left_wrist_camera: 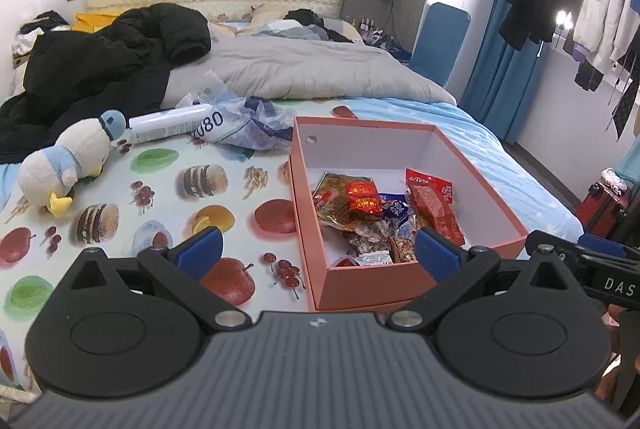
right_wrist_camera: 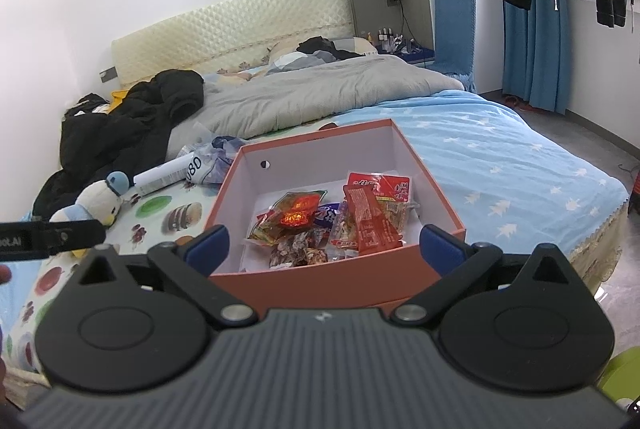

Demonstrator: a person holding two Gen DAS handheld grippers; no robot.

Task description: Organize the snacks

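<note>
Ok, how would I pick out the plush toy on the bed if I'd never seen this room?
Start at the bed, on the sheet printed with burgers and fruit. Left of the orange box of snacks, beside the black coat, lies the plush toy. It is the only soft toy: a white duck with a pale blue cap and yellow feet.

One orange cardboard box [right_wrist_camera: 336, 283] sat on the bed [right_wrist_camera: 500, 165], holding a heap of snack packets: two red ones [right_wrist_camera: 370, 219] stood out, one blue-and-white [right_wrist_camera: 326, 215], one clear with a red-gold label [right_wrist_camera: 298, 215]; the rest overlapped too much to count. Beside it lay one plush penguin [left_wrist_camera: 66, 159], one white spray can [left_wrist_camera: 168, 123] and one crumpled plastic bag [left_wrist_camera: 252, 125]. Two tongs were in view, one left [left_wrist_camera: 318, 255], one right [right_wrist_camera: 326, 249]
</note>
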